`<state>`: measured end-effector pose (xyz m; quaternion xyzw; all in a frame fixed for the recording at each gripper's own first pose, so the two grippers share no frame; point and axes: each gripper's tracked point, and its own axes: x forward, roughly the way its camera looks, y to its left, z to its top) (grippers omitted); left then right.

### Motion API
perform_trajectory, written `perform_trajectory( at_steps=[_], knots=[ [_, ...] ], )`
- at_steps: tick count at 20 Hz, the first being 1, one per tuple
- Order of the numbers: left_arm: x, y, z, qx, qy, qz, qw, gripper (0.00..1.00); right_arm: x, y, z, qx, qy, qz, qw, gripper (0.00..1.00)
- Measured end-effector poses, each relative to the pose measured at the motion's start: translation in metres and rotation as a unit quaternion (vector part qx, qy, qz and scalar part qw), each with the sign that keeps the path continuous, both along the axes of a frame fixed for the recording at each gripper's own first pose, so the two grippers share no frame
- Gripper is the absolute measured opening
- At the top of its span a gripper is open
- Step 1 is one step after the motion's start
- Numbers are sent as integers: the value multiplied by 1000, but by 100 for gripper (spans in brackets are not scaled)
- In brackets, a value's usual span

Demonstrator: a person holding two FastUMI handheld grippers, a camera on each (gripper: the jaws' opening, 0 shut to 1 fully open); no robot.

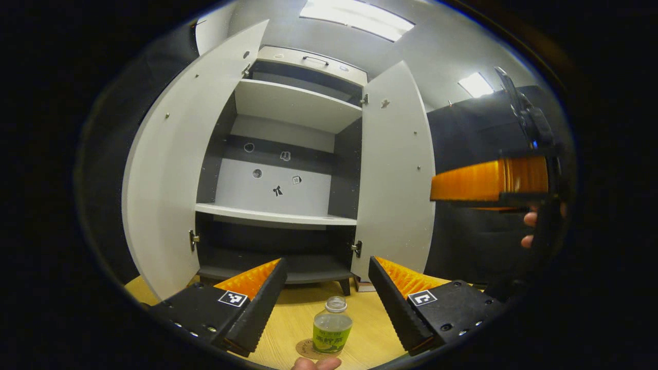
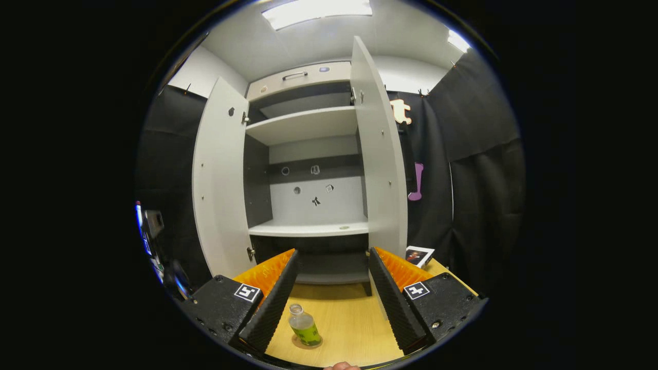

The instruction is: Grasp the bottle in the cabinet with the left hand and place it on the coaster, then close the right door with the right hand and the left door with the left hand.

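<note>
Both claws, left [image 1: 325,303] and right [image 2: 333,298], wide and empty; bottle [image 1: 332,329] upright on coaster [image 1: 304,350], cabinet [image 1: 288,103] shelves bare.

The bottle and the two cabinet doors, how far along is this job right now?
Done: the bottle stands on the coaster on the wooden table, free of both fingers of the open left gripper. In hand: nothing; the right gripper is open too, facing the cabinet. Left: the right door and the left door both stand wide open, so both closings remain.
</note>
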<state>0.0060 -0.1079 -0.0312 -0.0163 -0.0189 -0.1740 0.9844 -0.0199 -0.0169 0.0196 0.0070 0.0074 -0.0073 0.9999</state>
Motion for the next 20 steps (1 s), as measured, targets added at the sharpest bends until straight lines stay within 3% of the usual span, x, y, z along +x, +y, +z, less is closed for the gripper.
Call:
perform_trajectory(
  at_steps=[3,4,5,6,11,16,20],
  knots=[
    [-5,18,4,-2,29,31,999,100,-1,4,-7,12,-4,9,1000,83],
    [-6,24,6,-6,34,39,999,95,0,3,-7,15,-6,10,1000,83],
    [-5,30,9,-11,34,46,998,100,0,0,-3,22,-9,11,1000,83],
    [-5,36,10,-14,32,54,998,95,3,-4,5,29,-17,12,999,83],
    [-5,45,0,-3,44,76,996,95,20,-45,56,29,-44,-8,999,83],
    [-4,44,-1,10,37,80,996,95,25,-126,139,19,-94,-72,993,83],
    [-1,40,-9,0,50,79,996,95,48,-184,171,28,-107,-104,988,83]
  ],
)
